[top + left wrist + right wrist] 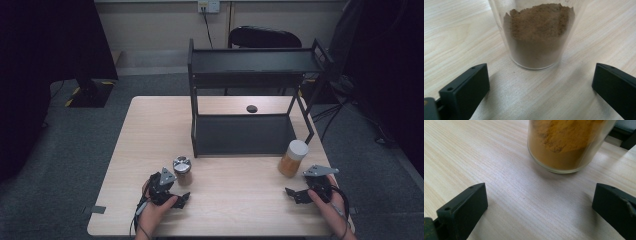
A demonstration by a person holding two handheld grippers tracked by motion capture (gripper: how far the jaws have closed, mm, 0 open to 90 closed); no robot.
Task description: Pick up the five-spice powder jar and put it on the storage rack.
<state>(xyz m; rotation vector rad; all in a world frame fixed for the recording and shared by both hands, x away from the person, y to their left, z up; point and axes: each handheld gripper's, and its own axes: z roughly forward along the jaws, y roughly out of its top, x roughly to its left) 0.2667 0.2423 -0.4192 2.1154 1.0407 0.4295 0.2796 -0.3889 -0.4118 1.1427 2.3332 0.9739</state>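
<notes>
Wood table [150, 130], grey carpet; left gripper [176, 199], right gripper [296, 194] jaws spread, empty.

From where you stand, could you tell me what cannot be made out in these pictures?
- Brown powder jar: in the left gripper view the top edge cuts off its lid.
- Yellow powder jar: in the right gripper view the top edge cuts off its upper part.
- Small dark round thing on the table behind the black shelf rack: too small in the high view to identify.
</notes>
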